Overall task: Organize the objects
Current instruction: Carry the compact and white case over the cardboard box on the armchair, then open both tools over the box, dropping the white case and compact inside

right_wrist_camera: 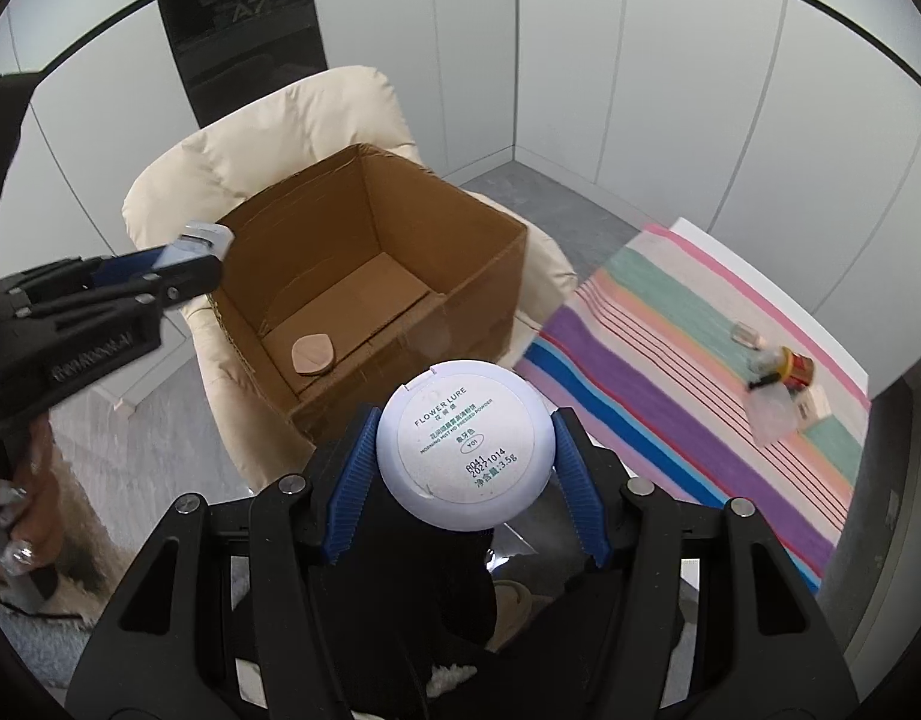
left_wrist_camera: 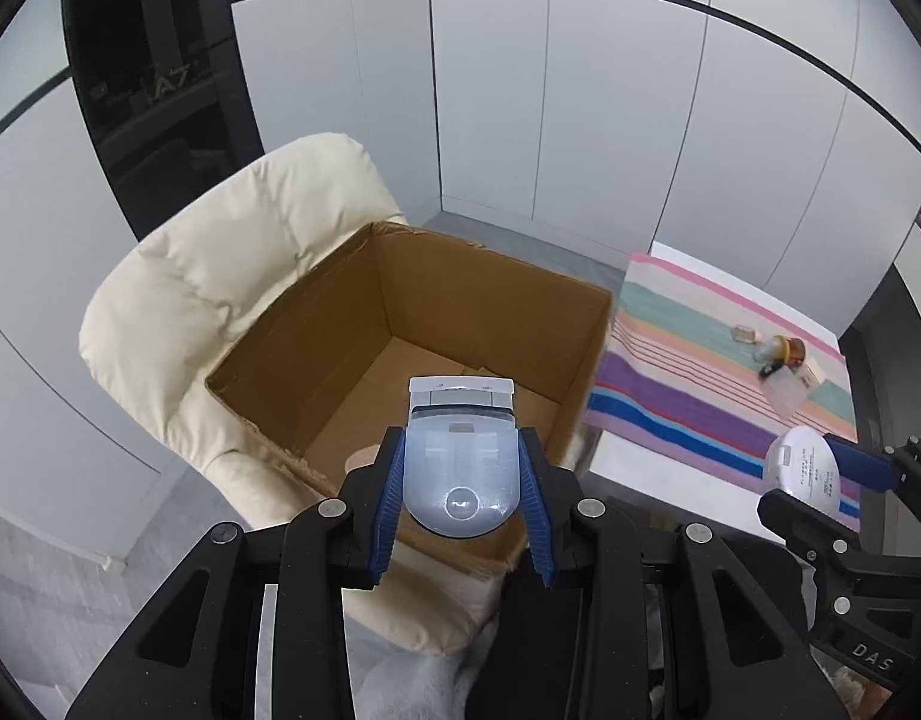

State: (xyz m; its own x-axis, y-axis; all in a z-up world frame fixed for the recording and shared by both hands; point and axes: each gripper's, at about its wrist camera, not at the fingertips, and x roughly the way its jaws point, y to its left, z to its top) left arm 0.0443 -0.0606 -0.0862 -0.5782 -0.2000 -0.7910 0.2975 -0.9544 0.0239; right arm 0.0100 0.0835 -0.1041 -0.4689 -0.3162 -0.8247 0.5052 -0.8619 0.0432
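- The left gripper (left_wrist_camera: 463,504) is closed on a pale grey case (left_wrist_camera: 460,468), its blue pads pressing both sides, above the near edge of the cardboard box (left_wrist_camera: 400,312) on the cream chair (left_wrist_camera: 220,276).
- The right gripper (right_wrist_camera: 463,474) clamps a round white powder compact (right_wrist_camera: 463,444) just outside the box's near corner.
- Carry each over the box floor, lower, then release; avoid the tan piece (right_wrist_camera: 313,354) inside.

Left gripper (left_wrist_camera: 462,501), right gripper (right_wrist_camera: 465,471) – black frames, ribbed blue jaws, silver screws – white lettering on side
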